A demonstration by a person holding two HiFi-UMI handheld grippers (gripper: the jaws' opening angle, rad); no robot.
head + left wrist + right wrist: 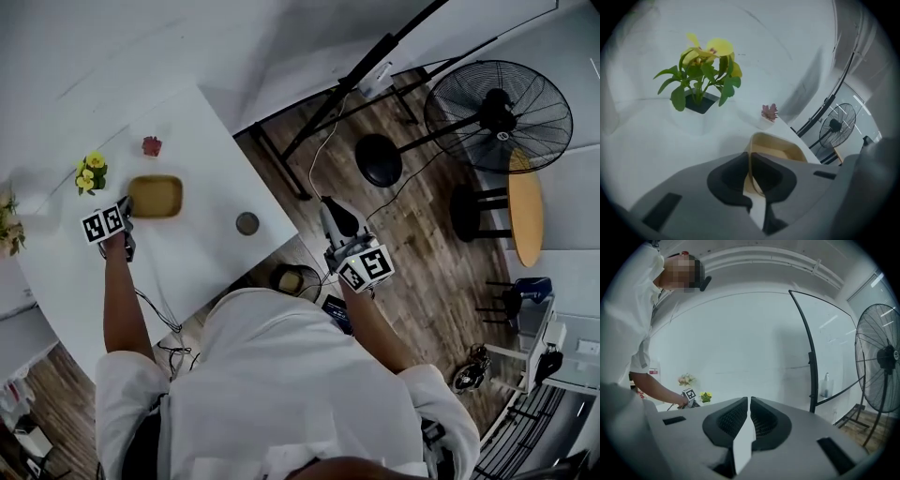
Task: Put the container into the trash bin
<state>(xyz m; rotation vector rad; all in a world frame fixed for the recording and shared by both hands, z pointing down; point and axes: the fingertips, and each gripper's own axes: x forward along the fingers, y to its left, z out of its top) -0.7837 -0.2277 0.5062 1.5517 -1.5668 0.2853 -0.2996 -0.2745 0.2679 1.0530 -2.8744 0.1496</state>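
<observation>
Your left gripper (750, 161) has its tongs pinched narrow on one thin wall of the container (777, 146), with the wall pressed between the pads. The rest of the tub rests on the white table (211, 169). In the head view the grip is at the tub's 9 o'clock edge. The trash bin (292, 279) is at roughly 4 o'clock from it, low past the table corner and right against your torso in view. Right gripper (748, 401) has its tongs closed together on nothing and hangs off the table at about 1 o'clock from the bin. Risks, my read: a single-edge pinch on a thin rim means the tub likely swings down on the lift and may peel out of the pads. Can't tell if anything's inside, so a tilt could spill. The straight line to the bin crosses the round grey disc (247, 223) at the tub's 4 o'clock, and a low carry would clip it. The yellow plant (90, 173) at 10 o'clock is near your wrist. The bin mouth looks small, so an off-centre release lands on the floor.
</observation>
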